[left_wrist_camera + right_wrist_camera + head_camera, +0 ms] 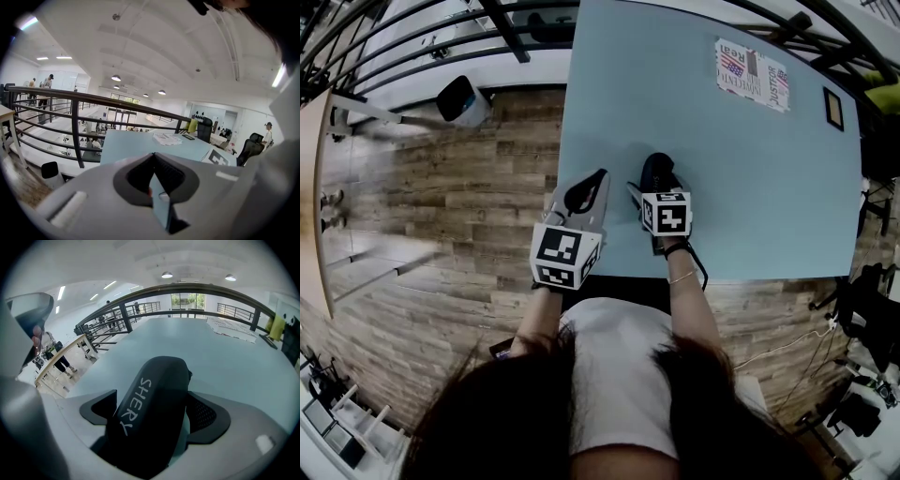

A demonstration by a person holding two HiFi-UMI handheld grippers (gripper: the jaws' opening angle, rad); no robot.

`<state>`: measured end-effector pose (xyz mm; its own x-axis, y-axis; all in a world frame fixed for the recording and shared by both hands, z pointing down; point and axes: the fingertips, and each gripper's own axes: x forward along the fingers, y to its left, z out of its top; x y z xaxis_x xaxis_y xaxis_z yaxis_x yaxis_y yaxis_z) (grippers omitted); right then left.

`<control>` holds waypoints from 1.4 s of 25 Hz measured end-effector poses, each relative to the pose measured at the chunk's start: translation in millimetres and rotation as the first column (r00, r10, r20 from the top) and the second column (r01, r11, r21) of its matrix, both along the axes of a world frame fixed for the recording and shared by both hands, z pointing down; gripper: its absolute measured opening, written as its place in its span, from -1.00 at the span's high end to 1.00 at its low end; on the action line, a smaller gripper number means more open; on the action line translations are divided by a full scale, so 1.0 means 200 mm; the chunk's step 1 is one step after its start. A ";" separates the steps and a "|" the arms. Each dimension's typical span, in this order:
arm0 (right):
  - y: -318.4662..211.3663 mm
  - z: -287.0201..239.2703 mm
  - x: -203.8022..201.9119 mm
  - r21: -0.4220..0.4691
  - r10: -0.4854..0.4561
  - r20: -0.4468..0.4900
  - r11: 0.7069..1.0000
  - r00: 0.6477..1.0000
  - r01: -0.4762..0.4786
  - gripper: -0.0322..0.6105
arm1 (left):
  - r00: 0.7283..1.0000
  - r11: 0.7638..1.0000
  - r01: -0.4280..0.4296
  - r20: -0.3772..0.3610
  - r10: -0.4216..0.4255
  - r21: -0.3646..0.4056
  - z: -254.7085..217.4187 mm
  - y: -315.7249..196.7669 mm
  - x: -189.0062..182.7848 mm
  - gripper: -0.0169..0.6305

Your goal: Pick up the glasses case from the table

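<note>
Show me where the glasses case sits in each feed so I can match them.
Head view: glasses case at centre, near the table's front edge, between the right gripper's jaws.
Left gripper view: not in it.
Right gripper view: case at lower centre, between the jaws.
Shared landmark: printed papers at the table's far end, in all three views.

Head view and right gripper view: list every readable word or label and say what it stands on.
"SHERY": white letters along the black glasses case.
"Real": on the printed sheet lying at the far end of the table.
The rest of that sheet's print is too small and blurred to read.
</note>
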<state>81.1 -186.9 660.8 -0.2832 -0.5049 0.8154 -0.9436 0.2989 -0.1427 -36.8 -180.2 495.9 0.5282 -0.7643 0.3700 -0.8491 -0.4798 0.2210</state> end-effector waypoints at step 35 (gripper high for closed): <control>-0.02 -0.06 0.06 0.002 0.004 -0.033 1.000 0.999 -0.004 -0.25 | 1.000 0.999 0.023 0.009 -0.024 0.027 -0.05 -0.03 -0.02 0.77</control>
